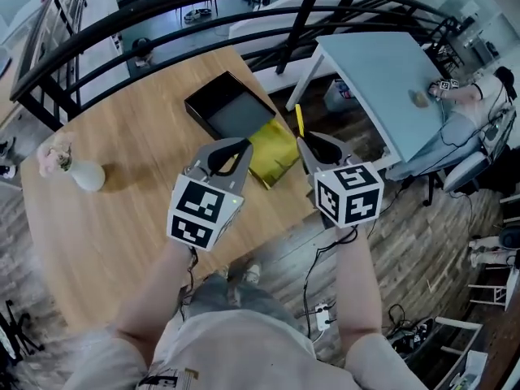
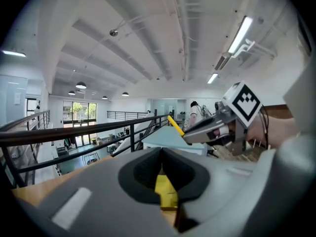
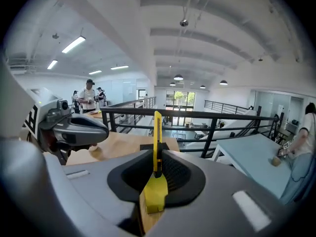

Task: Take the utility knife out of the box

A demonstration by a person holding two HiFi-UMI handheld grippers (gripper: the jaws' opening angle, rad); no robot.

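The yellow utility knife (image 1: 299, 121) sticks up from my right gripper (image 1: 314, 146), which is shut on it above the table's right edge. In the right gripper view the knife (image 3: 157, 132) stands upright between the pads of the right gripper (image 3: 157, 157). The open black box (image 1: 230, 108) lies on the round wooden table (image 1: 122, 218), with a yellow packet (image 1: 275, 154) beside it. My left gripper (image 1: 236, 147) hovers over the packet, its jaws together and nothing between them. The left gripper view shows the left gripper (image 2: 161, 150), the packet (image 2: 166, 192) below, and the knife (image 2: 175, 125).
A small white vase with pink flowers (image 1: 81, 174) stands at the table's left. A black railing (image 1: 162, 23) runs behind the table. To the right is a light blue table (image 1: 390, 80) with a person seated at it. Cables lie on the floor (image 1: 321, 315).
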